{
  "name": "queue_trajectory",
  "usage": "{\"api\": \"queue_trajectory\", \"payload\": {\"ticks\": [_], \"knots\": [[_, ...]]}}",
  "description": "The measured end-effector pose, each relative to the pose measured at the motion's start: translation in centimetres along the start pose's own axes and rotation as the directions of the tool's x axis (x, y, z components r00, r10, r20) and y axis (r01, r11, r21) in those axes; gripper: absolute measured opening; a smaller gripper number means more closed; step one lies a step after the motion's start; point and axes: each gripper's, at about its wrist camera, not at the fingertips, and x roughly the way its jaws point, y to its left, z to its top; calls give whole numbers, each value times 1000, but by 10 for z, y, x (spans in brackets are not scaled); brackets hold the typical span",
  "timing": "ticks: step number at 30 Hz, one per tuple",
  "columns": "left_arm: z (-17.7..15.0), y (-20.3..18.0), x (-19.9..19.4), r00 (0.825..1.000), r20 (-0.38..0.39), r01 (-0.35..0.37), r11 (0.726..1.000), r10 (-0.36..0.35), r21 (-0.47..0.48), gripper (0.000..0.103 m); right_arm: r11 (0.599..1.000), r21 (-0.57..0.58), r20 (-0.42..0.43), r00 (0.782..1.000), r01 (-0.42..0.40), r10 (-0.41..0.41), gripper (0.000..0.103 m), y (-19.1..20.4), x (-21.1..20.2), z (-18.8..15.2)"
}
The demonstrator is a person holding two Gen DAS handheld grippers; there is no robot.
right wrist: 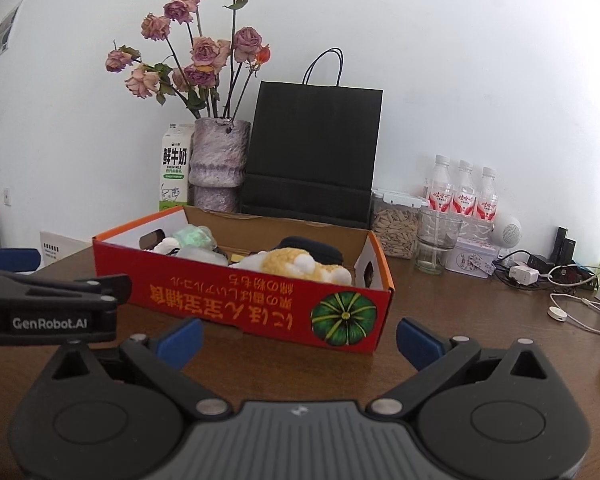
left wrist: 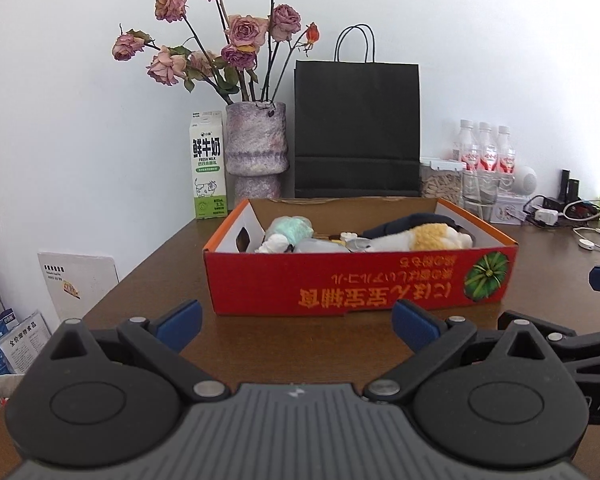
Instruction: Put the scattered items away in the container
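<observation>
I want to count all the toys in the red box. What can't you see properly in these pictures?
- Bottom of the red box: in both views its front wall hides whatever lies under the yellow plush toy.
- Dark item behind the plush: mostly covered, so what it is stays unclear.
- Small things mid-box: too small to name.
- Table nearest the cameras: hidden by the left gripper and right gripper.

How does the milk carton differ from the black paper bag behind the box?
The milk carton is white and green with printed text; the black paper bag is plain. The carton is narrow and lower, with no handles; the bag is wider and taller, with rope handles. Both stand upright against the wall.
</observation>
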Motion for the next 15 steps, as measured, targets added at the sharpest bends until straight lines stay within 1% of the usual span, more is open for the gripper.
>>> {"api": "queue_trajectory", "payload": {"ticks": [2, 4, 6, 10, 15], "knots": [[-6, -1, -17, 1000, -11, 13, 1000, -13, 7, 103, 1000, 16, -18, 1000, -9, 9, 103, -2, -18, -5], [-11, -2, -32, 999, -32, 11, 1000, -10, 20, 103, 999, 42, -45, 999, -29, 31, 103, -4, -36, -9], [-16, -1, -47, 999, -34, 14, 1000, -14, 14, 103, 997, 61, -61, 997, -50, 53, 103, -6, -52, -12], [-20, 3, -69, 998, -63, 8, 1000, -8, -7, 103, 997, 47, -65, 996, -55, 58, 103, 0, -79, -17], [-21, 4, -91, 997, -72, -17, 1000, 17, -1, 103, 997, 44, -89, 994, -63, 67, 103, 6, -103, -17]]}}
